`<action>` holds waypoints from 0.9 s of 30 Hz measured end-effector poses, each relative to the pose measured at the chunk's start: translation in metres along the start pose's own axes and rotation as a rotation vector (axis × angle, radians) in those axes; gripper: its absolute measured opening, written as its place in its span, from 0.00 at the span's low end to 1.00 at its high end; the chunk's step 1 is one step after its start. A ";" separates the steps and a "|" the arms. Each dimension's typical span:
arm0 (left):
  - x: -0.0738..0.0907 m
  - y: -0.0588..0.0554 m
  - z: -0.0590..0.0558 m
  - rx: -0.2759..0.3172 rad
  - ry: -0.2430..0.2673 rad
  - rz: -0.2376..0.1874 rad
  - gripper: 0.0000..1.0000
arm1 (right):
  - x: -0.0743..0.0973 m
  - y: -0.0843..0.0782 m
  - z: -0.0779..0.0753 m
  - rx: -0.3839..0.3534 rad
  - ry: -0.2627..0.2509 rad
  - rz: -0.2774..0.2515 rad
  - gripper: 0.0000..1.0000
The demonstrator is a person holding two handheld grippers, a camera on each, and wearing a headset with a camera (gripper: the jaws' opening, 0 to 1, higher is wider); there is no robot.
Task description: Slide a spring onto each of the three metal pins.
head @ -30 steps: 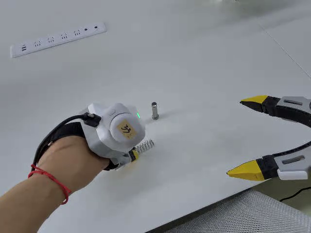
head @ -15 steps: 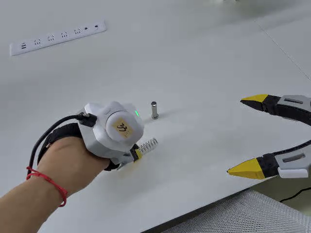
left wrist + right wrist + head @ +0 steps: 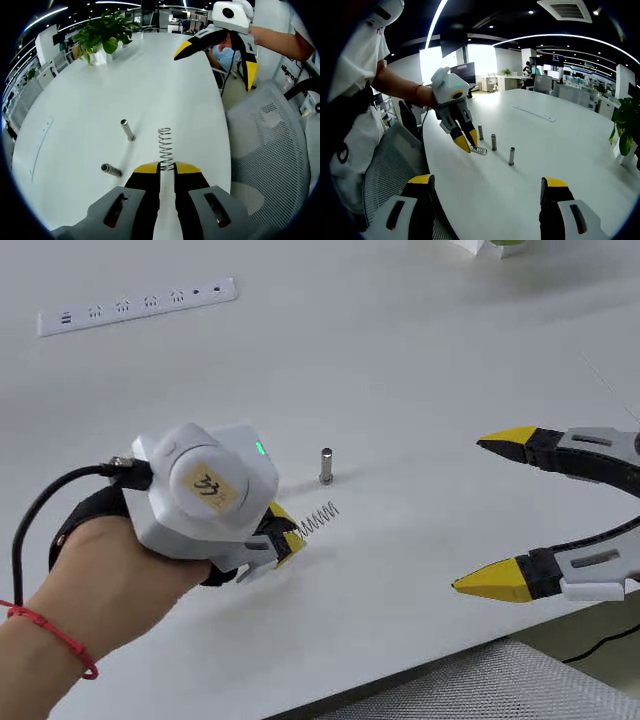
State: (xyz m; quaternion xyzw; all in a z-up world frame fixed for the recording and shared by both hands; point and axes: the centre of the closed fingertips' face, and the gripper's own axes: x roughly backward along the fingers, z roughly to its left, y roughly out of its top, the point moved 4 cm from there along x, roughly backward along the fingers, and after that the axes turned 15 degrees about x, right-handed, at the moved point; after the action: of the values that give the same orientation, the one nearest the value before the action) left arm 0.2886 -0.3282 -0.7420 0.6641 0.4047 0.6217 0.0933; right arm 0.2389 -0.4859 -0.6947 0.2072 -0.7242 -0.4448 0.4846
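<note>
My left gripper [image 3: 285, 540] is shut on one end of a thin wire spring [image 3: 318, 518], which sticks out up and to the right. Its free end stops just short of a bare upright metal pin [image 3: 326, 465]. In the left gripper view the spring [image 3: 165, 147] rises from the closed jaws of the left gripper [image 3: 167, 167]; the bare pin [image 3: 127, 129] stands to its left, and a second pin [image 3: 111, 170] looks coil-wrapped. The right gripper view shows three pins in a row [image 3: 494, 142], the left gripper [image 3: 465, 142] and the spring [image 3: 479, 149]. My right gripper [image 3: 490, 512] hangs open at the right with nothing between its jaws.
A white power strip [image 3: 135, 305] lies at the far left of the white table [image 3: 420, 360]. A grey mesh chair [image 3: 480, 685] sits below the table's near edge. A potted plant [image 3: 102, 42] stands at the far end.
The left gripper has turned and carried the spring up and to the right, closer to the bare pin. The right gripper has barely moved. The head camera has shifted a little.
</note>
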 end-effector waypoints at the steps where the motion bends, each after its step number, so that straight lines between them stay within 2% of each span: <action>1: 0.003 0.002 -0.001 -0.003 -0.002 -0.014 0.06 | -0.001 0.004 0.000 0.009 0.006 -0.003 0.84; 5: 0.019 0.007 -0.007 0.013 -0.016 -0.070 0.06 | -0.009 0.027 0.001 0.037 0.042 -0.026 0.77; 8: 0.029 0.012 -0.014 0.005 -0.039 -0.114 0.06 | -0.015 0.041 0.002 0.064 0.077 -0.033 0.68; 14: 0.049 0.017 -0.023 -0.028 -0.061 -0.158 0.06 | -0.033 0.068 0.010 0.137 0.195 -0.024 0.54; 20: 0.061 0.022 -0.030 -0.043 -0.089 -0.212 0.06 | -0.044 0.088 0.014 0.168 0.273 -0.030 0.44; 27: 0.072 0.026 -0.038 -0.057 -0.122 -0.260 0.06 | -0.047 0.102 0.016 0.212 0.336 -0.016 0.32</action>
State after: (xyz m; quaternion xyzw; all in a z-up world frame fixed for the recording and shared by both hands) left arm 0.2579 -0.3121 -0.6640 0.6397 0.4631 0.5742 0.2161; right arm 0.2591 -0.3914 -0.6353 0.3343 -0.6742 -0.3291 0.5705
